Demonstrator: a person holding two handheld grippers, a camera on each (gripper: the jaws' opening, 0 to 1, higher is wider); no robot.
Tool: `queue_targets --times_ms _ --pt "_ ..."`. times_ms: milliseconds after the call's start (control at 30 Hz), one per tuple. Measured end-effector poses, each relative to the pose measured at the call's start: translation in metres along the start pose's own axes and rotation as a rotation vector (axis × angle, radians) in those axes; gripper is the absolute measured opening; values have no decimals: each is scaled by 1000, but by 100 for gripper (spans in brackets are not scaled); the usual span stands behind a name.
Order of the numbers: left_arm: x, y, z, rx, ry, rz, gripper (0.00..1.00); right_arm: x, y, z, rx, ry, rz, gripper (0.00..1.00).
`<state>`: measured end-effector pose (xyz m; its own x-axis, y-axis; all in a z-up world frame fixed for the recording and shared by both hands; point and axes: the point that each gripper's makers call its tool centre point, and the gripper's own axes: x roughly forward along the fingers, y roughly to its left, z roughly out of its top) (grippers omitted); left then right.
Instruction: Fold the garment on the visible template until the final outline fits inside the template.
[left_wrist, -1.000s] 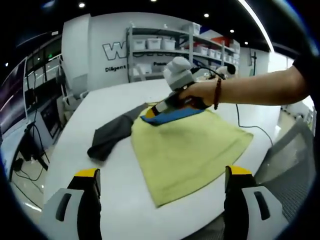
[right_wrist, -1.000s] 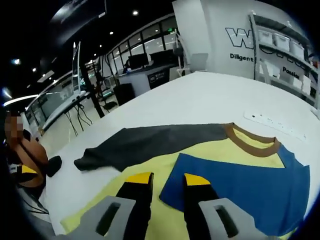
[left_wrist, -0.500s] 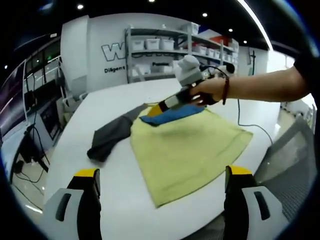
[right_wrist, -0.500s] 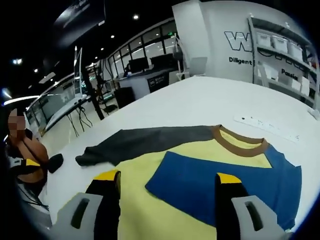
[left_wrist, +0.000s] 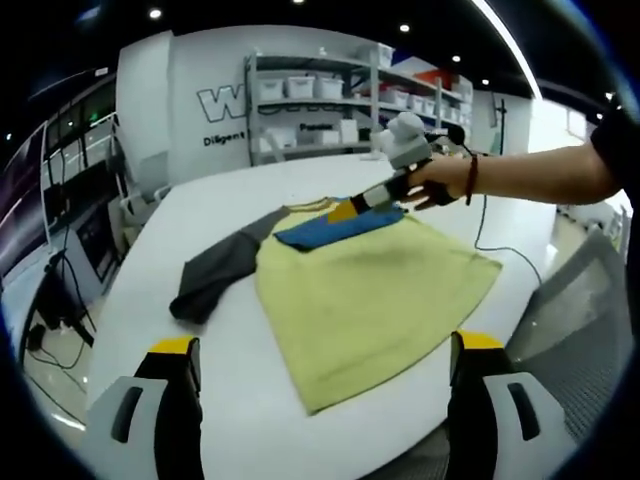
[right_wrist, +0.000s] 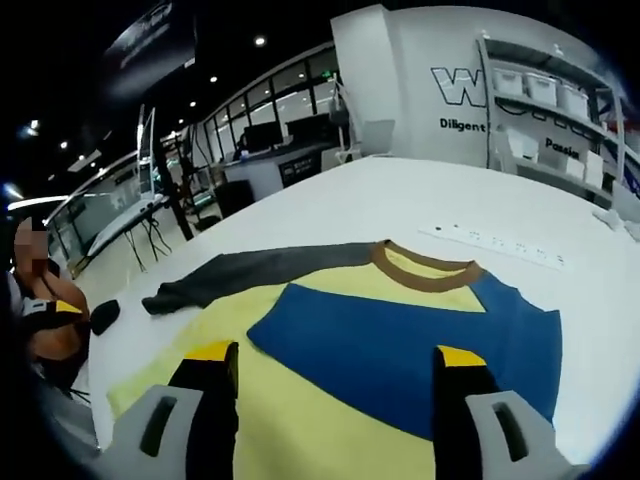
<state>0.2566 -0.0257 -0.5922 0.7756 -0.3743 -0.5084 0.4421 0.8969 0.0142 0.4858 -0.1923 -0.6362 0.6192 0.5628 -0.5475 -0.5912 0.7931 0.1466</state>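
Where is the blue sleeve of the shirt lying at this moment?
In the right gripper view, the blue sleeve lies folded across the yellow shirt body, just below the brown collar; the grey sleeve stretches out to its left.

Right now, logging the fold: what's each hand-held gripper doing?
Left hand-held gripper: open, holding nothing.
Right hand-held gripper: open, empty, above the shirt.

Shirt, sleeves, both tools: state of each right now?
Shirt: flat on the white table, yellow body spread out, only partly folded.
Blue sleeve: folded in over the chest, lying flat.
Grey sleeve: stretched out to the side, not folded.
Left tool: open, holding nothing, above the near table edge.
Right tool: open, holding nothing, above the blue sleeve.
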Motion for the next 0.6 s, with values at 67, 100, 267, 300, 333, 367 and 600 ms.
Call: queue_targets --times_ms 67,100,267,300,333,367,600 --pt "0 -1 0 7 1 -2 99 -5 -9 -5 -7 6 -19 74" --pt "0 -1 0 9 -1 -4 99 -8 -12 -7 -12 9 -22 74" --pt "0 -1 0 10 0 -2 98 -22 -33 -13 -21 7 -53 69" --pt "-1 -1 0 9 -1 -3 98 -26 -39 -13 -14 -1 -70 67" --pt "-1 -1 0 9 0 -3 98 -28 -42 -13 -15 -3 -78 65" --pt "-1 -1 -1 12 5 -3 98 -31 -48 -13 -16 -12 -92 64" --pt "-1 -1 -1 14 8 -5 97 -42 -64 -21 -32 1 -119 65"
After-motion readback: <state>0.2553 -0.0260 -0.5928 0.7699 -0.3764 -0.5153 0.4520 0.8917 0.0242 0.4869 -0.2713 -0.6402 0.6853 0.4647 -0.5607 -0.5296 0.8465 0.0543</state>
